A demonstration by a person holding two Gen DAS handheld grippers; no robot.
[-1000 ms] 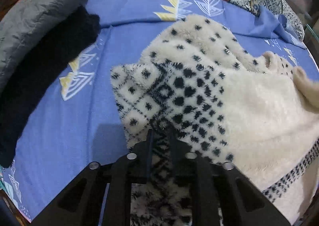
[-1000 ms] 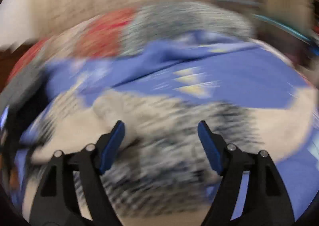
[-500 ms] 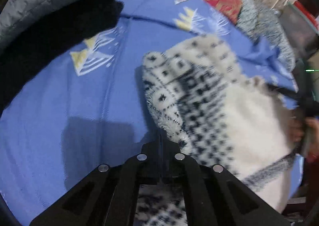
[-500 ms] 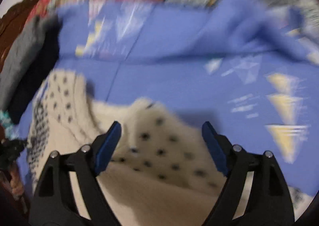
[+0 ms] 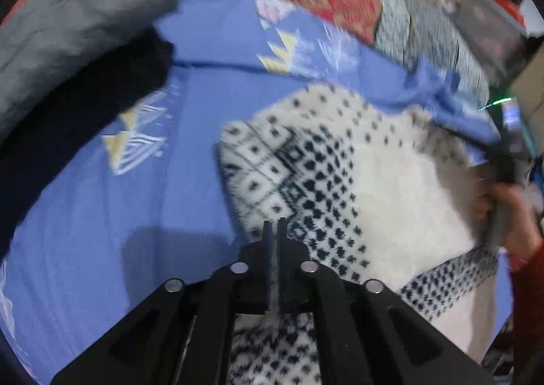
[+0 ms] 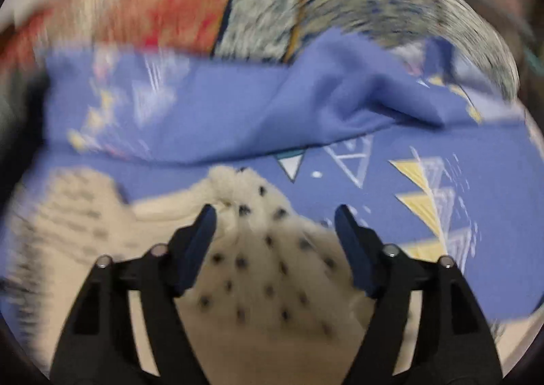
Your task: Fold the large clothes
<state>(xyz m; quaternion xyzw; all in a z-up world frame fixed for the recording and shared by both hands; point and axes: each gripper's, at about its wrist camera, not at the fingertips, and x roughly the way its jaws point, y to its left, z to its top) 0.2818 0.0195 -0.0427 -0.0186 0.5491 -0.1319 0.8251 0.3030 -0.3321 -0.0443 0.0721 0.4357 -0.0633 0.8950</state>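
The cream fleece sweater with a black diamond-and-dot pattern [image 5: 340,181] lies on the blue bedsheet printed with white and yellow triangles [image 5: 102,215], filling the centre and right of the left wrist view. It looks part-folded: a patterned flap is doubled over along the left edge, and the plain cream inside shows on the right, with a dotted hem band [image 5: 452,276] running across the lower right. By my reading the fold is under way but not finished; the garment is still a loose, uneven shape, and it needs more folds and some squaring up.

The left tool [image 5: 272,232] sits at the bottom centre of its frame with its jaws nearly together and just starting to part. Fleece shows in the narrow slit between them lower down, so it seems to be pinching the patterned edge still, though blur makes the contact hard to confirm.

The right tool [image 6: 275,218] stands wide open, holding nothing. A bunched, dotted peak of the sweater [image 6: 251,215] rises between its fingers; the left fingertip [image 6: 204,225] is very near the fleece, but no squeeze is visible. At the right edge of the left wrist view a hand [image 5: 503,211] grips that tool's handle.

A grey quilted garment [image 5: 68,28] and a dark fabric [image 5: 68,106] lie at the upper left, well apart from the sweater.
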